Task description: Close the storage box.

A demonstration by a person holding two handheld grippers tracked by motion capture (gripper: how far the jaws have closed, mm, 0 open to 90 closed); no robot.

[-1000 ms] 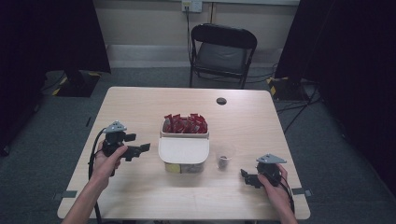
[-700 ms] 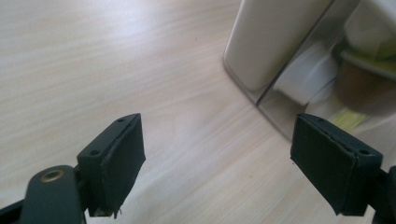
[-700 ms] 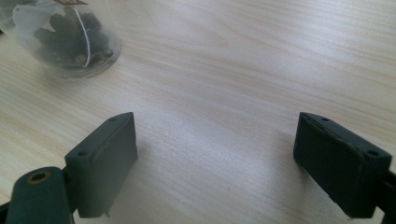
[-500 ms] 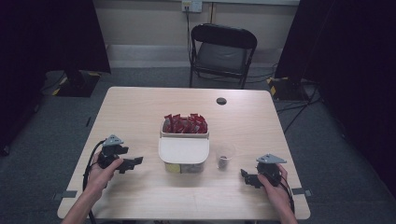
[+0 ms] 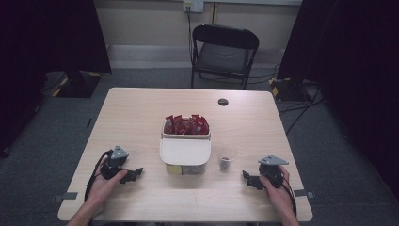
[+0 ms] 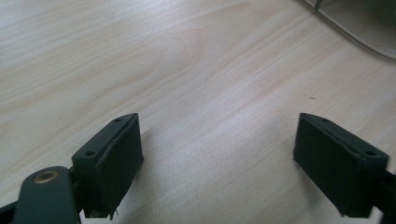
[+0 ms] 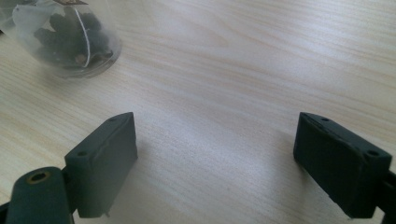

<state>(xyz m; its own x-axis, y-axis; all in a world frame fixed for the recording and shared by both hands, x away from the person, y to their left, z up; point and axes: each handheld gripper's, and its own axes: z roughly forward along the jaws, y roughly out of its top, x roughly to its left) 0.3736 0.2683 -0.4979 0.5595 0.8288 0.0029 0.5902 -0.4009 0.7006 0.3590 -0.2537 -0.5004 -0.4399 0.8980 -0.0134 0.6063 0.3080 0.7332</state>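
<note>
Both grippers, left [image 5: 133, 175] and right [image 5: 248, 179], rest on the tabletop [image 5: 141, 117], jaws released, nothing held. Likely pre-grasp: the right one is nearest the small clear cup [image 7: 70, 39] holding a tea bag, so reach there next.

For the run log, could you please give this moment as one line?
left gripper: open, on table | right gripper: open, near cup | box: untouched

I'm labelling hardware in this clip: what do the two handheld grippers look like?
Both are black. The left gripper and right gripper each carry a grey three-cornered plate on top and trail a black cable. Each claw has two blocky black jaws with small screw holes.
</note>
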